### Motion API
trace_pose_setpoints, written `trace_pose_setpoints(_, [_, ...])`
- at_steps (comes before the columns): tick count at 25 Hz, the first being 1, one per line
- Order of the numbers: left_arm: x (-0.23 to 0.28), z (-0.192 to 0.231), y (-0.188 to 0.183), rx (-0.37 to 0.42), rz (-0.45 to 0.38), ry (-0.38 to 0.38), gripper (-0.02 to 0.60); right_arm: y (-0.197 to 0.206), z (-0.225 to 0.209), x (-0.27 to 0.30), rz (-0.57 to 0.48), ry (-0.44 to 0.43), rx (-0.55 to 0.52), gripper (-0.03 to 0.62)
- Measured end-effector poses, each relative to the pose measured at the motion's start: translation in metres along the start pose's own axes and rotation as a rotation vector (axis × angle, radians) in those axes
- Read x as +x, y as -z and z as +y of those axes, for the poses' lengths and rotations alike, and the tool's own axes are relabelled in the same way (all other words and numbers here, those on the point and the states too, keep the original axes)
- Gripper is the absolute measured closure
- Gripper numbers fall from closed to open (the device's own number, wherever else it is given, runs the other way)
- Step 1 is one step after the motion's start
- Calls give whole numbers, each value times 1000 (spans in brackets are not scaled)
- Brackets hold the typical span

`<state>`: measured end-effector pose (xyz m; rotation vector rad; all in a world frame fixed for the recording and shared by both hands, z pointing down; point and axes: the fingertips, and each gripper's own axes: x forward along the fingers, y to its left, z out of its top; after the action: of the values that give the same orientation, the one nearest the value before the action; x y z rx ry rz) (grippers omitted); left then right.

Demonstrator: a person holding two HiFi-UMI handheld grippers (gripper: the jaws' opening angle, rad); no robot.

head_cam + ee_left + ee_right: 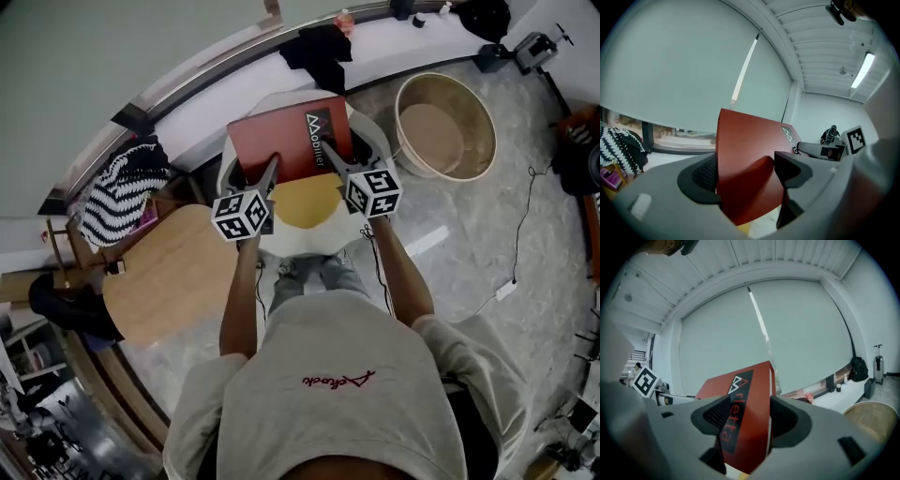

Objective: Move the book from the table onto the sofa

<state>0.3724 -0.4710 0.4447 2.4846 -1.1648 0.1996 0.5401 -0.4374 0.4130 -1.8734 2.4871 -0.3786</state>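
A red book (pixel 289 139) with a black spine strip is held tilted up over the white armchair-like sofa (pixel 377 141) and its yellow cushion (pixel 305 202). My left gripper (pixel 269 176) is shut on the book's left near edge; in the left gripper view the red cover (pixel 745 164) fills the gap between the jaws. My right gripper (pixel 335 164) is shut on the right near edge, over the spine (pixel 740 413). The book's underside and the seat beneath it are hidden.
A round wooden table (pixel 169 272) stands at the left, with a striped black-and-white cloth (pixel 117 192) behind it. A large round beige tub (pixel 445 127) sits at the right. A white window ledge (pixel 225 94) with dark clothing (pixel 319 52) runs behind the sofa.
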Motion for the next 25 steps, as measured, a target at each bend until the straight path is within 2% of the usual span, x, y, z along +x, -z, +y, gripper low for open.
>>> trace_pose_setpoints(6, [-11, 29, 25, -29, 23, -94, 216, 32, 14, 28, 59, -96, 16, 333])
trace_pose_setpoints(11, [-12, 63, 55, -67, 63, -130, 216, 67, 27, 55, 124, -132, 19, 333])
trace_pose_setpoints(25, [47, 111, 155, -120, 220, -43, 216, 179, -3, 86, 262, -15, 79, 333])
